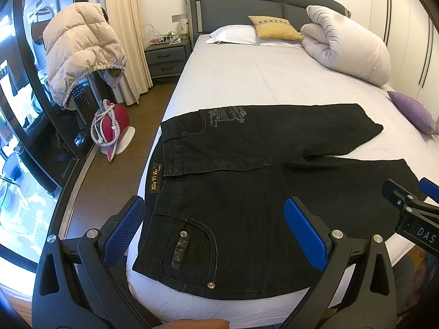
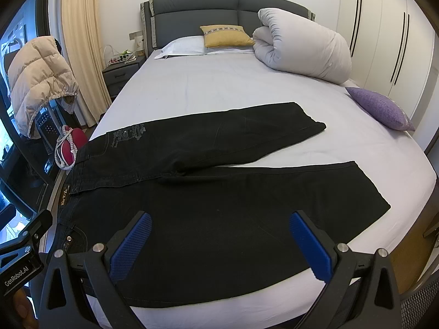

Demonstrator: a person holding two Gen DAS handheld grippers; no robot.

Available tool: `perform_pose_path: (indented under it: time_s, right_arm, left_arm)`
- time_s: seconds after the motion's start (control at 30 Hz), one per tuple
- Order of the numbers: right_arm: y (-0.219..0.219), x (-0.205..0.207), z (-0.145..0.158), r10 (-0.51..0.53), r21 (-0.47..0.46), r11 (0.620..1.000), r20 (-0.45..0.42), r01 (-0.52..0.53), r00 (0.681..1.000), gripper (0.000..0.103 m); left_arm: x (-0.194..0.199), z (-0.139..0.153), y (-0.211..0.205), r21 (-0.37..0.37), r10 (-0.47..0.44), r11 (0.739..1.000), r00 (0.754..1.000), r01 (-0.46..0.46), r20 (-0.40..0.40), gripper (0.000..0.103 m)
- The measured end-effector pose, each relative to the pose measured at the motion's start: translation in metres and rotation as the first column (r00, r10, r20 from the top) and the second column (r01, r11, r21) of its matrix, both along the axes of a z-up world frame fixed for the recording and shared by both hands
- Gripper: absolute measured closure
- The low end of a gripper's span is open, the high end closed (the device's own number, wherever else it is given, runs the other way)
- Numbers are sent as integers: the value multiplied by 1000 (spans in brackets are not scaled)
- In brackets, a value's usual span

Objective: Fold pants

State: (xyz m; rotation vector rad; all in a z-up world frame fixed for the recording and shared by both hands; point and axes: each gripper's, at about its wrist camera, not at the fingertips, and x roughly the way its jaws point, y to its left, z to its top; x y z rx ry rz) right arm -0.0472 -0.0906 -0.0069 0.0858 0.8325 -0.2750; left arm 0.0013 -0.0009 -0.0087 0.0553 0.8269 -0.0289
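Note:
Black jeans (image 1: 247, 192) (image 2: 219, 192) lie flat across the foot of the bed, waistband at the left edge, both legs spread apart toward the right. A tan label and a studded front pocket (image 1: 189, 244) show near the waist. My left gripper (image 1: 216, 227) hovers open over the waist and pocket area, holding nothing. Over the near leg, my right gripper (image 2: 219, 244) is open too and empty. The right gripper's body shows at the right edge of the left wrist view, and the left gripper's body at the lower left of the right wrist view.
The bed (image 2: 219, 87) has a lilac sheet, a rolled white duvet (image 2: 301, 52), a yellow cushion (image 2: 227, 37), a white pillow and a purple cushion (image 2: 381, 108). Left of the bed are a nightstand (image 1: 167, 57), a beige puffer jacket (image 1: 79, 49) and a red iron (image 1: 112, 126) on the wooden floor.

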Motion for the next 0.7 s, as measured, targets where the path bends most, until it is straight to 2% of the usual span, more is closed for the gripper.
perform_pose_path:
  time_s: [0.7]
  right_arm:
    - [3,-1,-3,3,-1,1000,-4,-3,1000,0]
  left_arm:
    - [1,-2,-2,-2,1,1000,1000,-1,0,0]
